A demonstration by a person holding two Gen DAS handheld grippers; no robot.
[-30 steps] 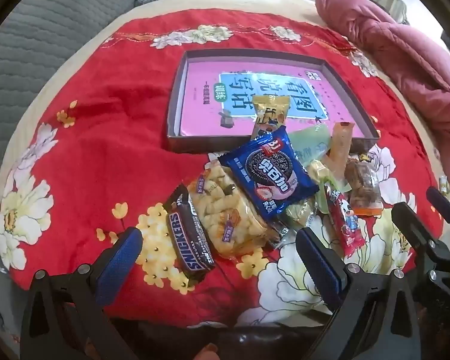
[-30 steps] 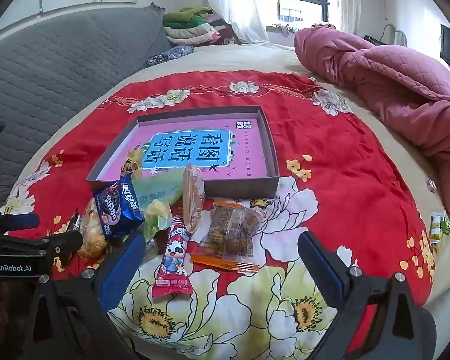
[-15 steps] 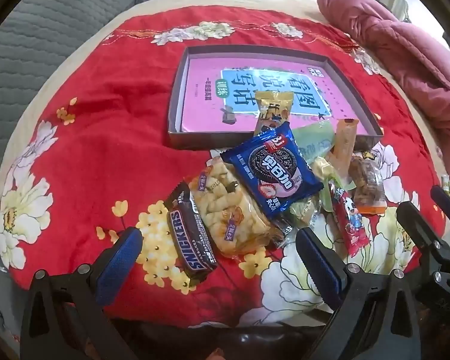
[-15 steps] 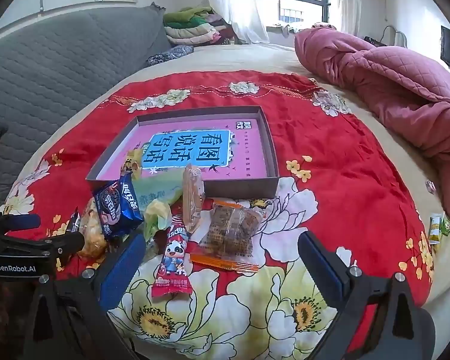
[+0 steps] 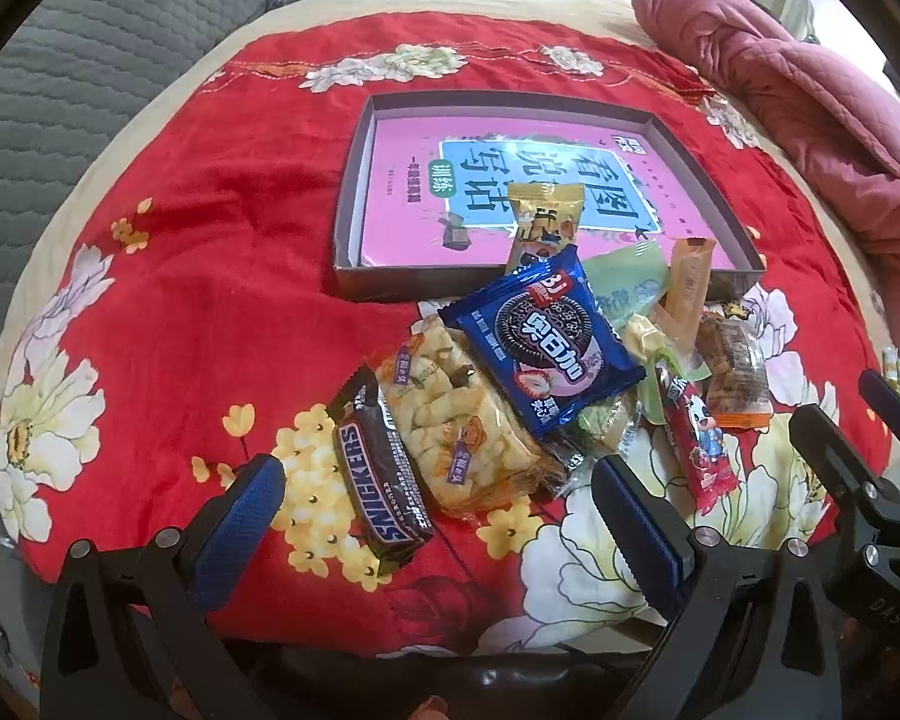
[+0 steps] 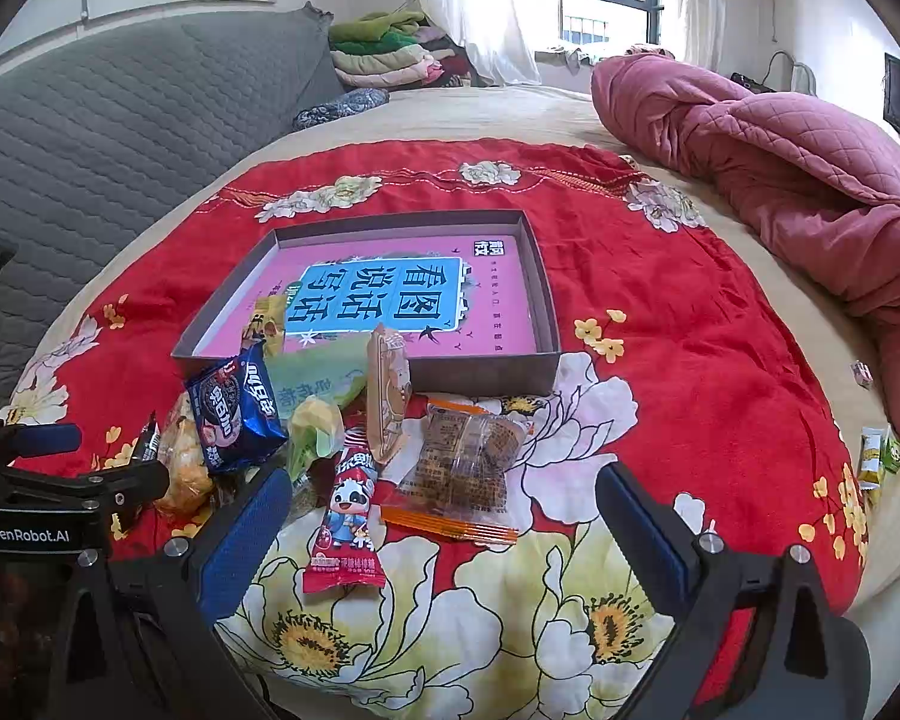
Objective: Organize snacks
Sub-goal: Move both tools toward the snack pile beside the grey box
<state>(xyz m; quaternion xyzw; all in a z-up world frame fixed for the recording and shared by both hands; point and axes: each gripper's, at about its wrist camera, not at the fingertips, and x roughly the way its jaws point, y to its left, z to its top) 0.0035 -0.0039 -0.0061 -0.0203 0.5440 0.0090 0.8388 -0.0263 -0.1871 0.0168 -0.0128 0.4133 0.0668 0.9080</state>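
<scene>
Snacks lie in a loose heap on a red flowered blanket (image 6: pixel 660 312) spread over a bed, just in front of a shallow dark box (image 6: pixel 498 375) whose floor is covered by a pink book (image 5: pixel 504 192). Nearest the left gripper (image 5: pixel 438 516) is a Snickers bar (image 5: pixel 381 474), lying flat and touching a clear bag of puffed snacks (image 5: pixel 462 426) on its right. A blue cookie packet (image 5: pixel 540 348) rests on top of that bag, tilted. Behind it a yellow wrapped snack (image 5: pixel 546 222) leans over the front wall of the box, partly inside. A pale green packet (image 5: pixel 627 282) and an orange packet (image 5: pixel 687 288) stand against the same wall. In the right wrist view a red stick packet with a cartoon cow (image 6: pixel 348 516) lies flat toward the camera, beside a clear packet of brown cakes (image 6: pixel 465 468) with orange edges. Two small green and yellow packets (image 6: pixel 876 453) lie well apart, at the blanket's far right edge.

Both grippers hover low over the near edge of the bed with their jaws spread wide and nothing between them. The right gripper (image 6: pixel 438 516) faces the red stick and the brown cakes. A pink quilt (image 6: pixel 768 144) is bunched on the right of the bed, and a grey sofa (image 6: pixel 120 138) stands on the left.
</scene>
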